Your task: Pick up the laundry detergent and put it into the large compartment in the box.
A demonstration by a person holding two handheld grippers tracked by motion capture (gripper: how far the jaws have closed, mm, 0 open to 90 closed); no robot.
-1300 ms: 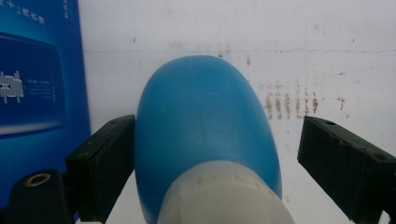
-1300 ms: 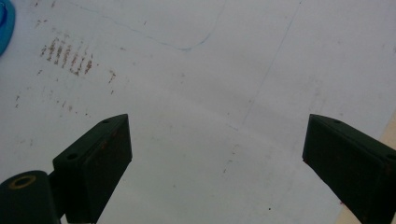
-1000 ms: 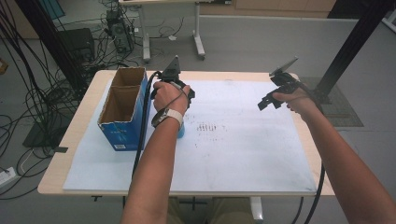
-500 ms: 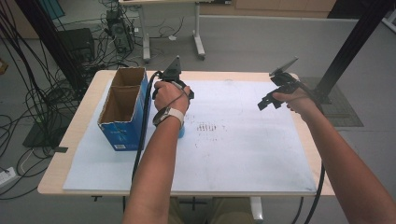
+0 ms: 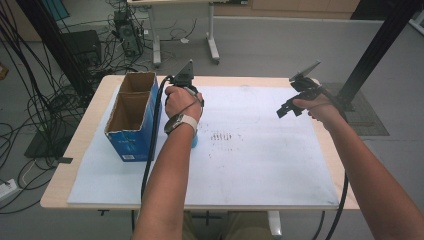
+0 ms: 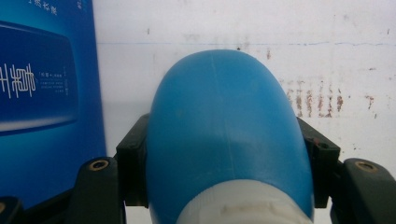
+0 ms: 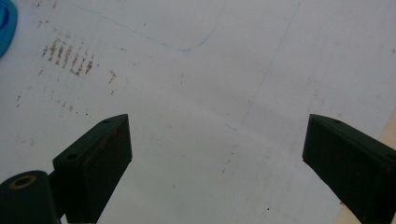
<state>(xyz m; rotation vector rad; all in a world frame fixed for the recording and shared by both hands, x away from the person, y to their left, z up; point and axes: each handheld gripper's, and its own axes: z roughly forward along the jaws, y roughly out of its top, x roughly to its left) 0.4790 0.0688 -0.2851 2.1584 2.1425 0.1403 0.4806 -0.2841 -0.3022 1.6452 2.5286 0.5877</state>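
Note:
My left gripper (image 6: 224, 154) is shut on a rounded blue bottle (image 6: 224, 135) with a white neck, its black jaws pressing both sides. In the high view the bottle (image 5: 194, 141) peeks out under the left wrist, just right of the blue cardboard box (image 5: 131, 120), over the white sheet. My right gripper (image 7: 217, 154) is open with nothing between its jaws, and hovers over the bare white sheet (image 7: 224, 93). The high view puts the right gripper (image 5: 290, 106) near the table's far right part.
The open-topped blue box (image 6: 46, 93) has two compartments and stands at the left of the wooden table (image 5: 70, 170). Brown marks (image 5: 222, 136) stain the sheet's middle. Cables, a desk frame and a black post (image 5: 375, 50) stand on the floor beyond.

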